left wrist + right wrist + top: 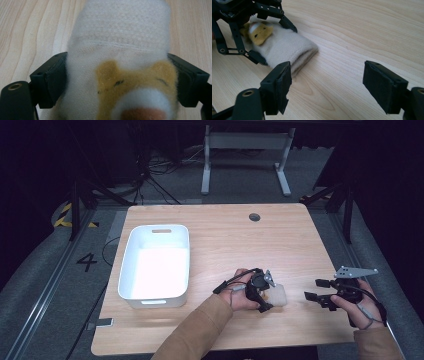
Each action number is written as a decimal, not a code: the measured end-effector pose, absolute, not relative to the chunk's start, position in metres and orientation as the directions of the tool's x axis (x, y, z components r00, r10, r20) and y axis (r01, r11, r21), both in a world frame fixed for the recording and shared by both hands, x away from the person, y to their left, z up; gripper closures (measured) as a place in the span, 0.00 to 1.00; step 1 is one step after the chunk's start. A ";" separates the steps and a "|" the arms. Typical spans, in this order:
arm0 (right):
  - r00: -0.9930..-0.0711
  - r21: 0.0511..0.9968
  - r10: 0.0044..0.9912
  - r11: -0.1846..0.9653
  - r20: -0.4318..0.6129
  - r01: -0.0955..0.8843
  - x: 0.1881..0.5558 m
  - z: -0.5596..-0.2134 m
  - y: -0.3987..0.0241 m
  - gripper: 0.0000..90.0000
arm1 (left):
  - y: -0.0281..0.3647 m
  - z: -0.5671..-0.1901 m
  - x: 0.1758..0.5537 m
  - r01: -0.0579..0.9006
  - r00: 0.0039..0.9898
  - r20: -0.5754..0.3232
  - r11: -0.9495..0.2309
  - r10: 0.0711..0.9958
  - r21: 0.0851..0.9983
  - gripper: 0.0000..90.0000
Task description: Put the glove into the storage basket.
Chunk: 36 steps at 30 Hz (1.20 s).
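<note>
Fluffy white plush toy with a yellow face (117, 62) sits clamped in the left claw (265, 296); right claw (314, 290) gapes wide nearby. White plastic tub (131, 251) lies far left on the wooden table (225, 235).

I see a light wooden bench (225, 235) with a small round grommet (254, 217) set near its far edge. A white plastic tub (156, 266) sits directly on the bench, on its left half, well to the near left of the grommet. A cream fleece sock with a yellow animal face (277, 295) lies flat on the wood near the front edge, right of the tub and apart from it.
</note>
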State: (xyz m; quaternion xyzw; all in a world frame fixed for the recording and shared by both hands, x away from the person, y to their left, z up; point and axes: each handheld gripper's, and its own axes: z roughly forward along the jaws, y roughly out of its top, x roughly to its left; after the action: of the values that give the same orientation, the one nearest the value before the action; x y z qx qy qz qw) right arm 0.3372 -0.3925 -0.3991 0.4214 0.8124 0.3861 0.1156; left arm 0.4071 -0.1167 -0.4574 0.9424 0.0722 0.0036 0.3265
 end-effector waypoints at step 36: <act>-0.629 0.736 0.769 0.359 0.116 0.574 0.337 -0.402 -0.391 0.28 | -0.115 -0.449 0.399 0.136 0.982 0.025 -0.784 0.189 0.606 0.77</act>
State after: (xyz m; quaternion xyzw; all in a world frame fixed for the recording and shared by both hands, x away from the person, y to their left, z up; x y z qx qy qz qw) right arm 0.3370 -0.3908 -0.4020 0.4121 0.8146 0.3885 0.1253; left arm 0.3986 -0.1146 -0.4488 0.9435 0.0861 0.0425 0.3172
